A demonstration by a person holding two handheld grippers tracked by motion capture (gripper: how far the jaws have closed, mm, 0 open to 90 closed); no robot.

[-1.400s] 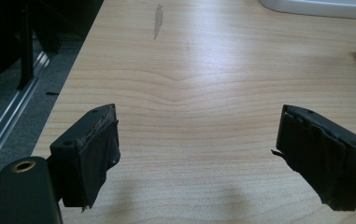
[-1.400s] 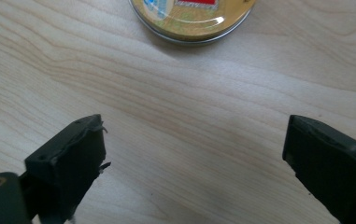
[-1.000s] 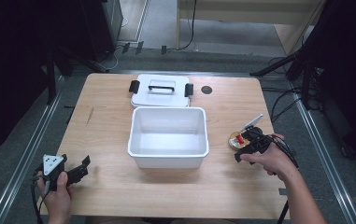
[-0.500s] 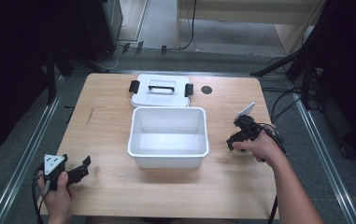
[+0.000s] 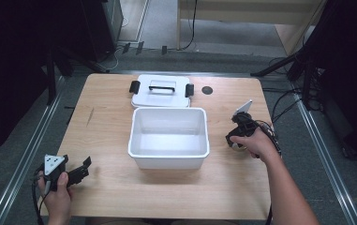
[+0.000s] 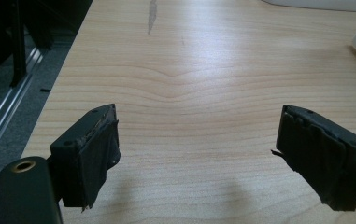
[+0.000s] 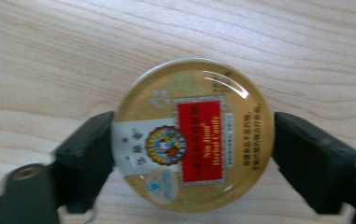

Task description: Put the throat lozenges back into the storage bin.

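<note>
Left gripper (image 5: 83, 167): held in the person's left hand (image 5: 56, 197) at the near left corner of the wooden table (image 5: 106, 131). Jaws stand wide apart with nothing between them; the left gripper view shows bare wood (image 6: 199, 93) in the gap. A grey three-cornered plate (image 5: 53, 163) sits on top.

White tub (image 5: 169, 157): rectangular, open-topped, nothing inside, at the table's centre.

White lid (image 5: 161, 92): lying flat just behind the tub, touching or nearly touching its far rim. It has a dark handle in the middle and a black clip at each end.

Small dark round mark (image 5: 207, 90): on the tabletop, right of the lid, near the far edge.

Right gripper (image 5: 235, 140): held in the person's right hand (image 5: 256, 144), right of the tub and apart from it, pointing down at the table. In the right gripper view its jaws are closed on opposite edges of a round candy tin (image 7: 192, 135).

Round candy tin: gold lid with a red label panel and a circular emblem, seen face up between the jaws over the wood. Whether it rests on the table or is lifted cannot be told.
</note>
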